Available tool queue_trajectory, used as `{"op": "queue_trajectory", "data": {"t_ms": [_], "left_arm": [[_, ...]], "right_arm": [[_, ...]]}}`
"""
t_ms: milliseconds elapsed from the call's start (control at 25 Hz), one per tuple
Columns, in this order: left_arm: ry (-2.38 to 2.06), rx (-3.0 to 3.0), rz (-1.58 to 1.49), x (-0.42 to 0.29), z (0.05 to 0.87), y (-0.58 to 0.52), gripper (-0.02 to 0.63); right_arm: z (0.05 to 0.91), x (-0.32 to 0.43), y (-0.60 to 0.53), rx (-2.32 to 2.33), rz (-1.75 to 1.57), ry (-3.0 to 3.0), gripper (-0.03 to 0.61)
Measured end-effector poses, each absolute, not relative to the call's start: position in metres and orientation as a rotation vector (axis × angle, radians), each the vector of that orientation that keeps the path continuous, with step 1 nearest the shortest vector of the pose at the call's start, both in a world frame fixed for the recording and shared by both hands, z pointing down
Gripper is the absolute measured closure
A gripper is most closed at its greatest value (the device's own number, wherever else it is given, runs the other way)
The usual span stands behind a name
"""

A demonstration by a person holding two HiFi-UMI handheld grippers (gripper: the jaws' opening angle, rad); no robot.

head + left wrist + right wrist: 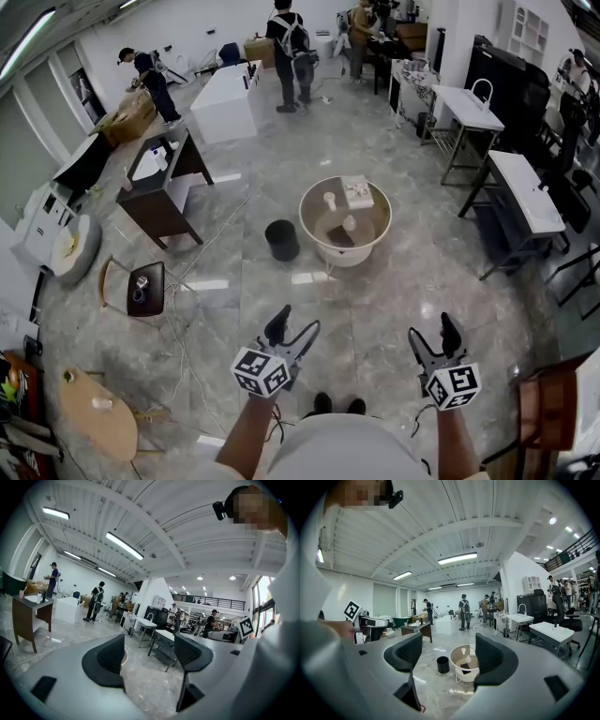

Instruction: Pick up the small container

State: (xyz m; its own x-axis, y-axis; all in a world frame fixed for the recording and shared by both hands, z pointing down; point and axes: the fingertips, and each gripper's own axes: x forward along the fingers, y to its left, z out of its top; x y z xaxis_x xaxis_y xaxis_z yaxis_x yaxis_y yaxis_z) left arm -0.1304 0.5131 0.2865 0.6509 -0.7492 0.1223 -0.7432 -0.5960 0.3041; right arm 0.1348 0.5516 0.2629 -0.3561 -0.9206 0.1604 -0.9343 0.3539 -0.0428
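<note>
White, likely light and stiff, the small container [329,199] on the round counter [303,217] suits a side grip; the left gripper [293,328] and right gripper [433,336] jaws gape empty.

From my end the floor [394,291] reads grey, marbled with pale veins. Both grippers, left [296,322] and right [432,328], look grey with black ribbed pads [410,651]. Each carries a cube [261,371] patterned in black-and-white squares. I make out a round table [352,255], white outside and tan inside, with two white pots [329,199] on it. Beside it is a black bin [281,240]. Further off I see a dark brown desk [178,202] and a white counter [225,103].
</note>
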Motion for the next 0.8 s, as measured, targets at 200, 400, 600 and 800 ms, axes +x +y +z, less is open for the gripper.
{"op": "queue_trajectory", "data": {"t_ms": [200, 400, 600, 800], "left_arm": [[-1.172, 2.535, -0.02, -0.144, 0.291, 0.507, 0.278], [-1.148, 2.541, -0.013, -0.162, 0.295, 0.499, 0.265], [-1.127, 2.554, 0.002, -0.175, 0.298, 0.487, 0.262], [-1.12, 2.557, 0.009, -0.179, 0.3, 0.472, 0.262]], "right_arm": [[0.264, 0.122, 0.545, 1.725, 0.196, -2.477, 0.212], [0.265, 0.106, 0.539, 1.742, 0.189, -2.454, 0.209], [0.269, 0.094, 0.529, 1.761, 0.177, -2.43, 0.206], [0.275, 0.089, 0.518, 1.759, 0.198, -2.421, 0.206]]}}
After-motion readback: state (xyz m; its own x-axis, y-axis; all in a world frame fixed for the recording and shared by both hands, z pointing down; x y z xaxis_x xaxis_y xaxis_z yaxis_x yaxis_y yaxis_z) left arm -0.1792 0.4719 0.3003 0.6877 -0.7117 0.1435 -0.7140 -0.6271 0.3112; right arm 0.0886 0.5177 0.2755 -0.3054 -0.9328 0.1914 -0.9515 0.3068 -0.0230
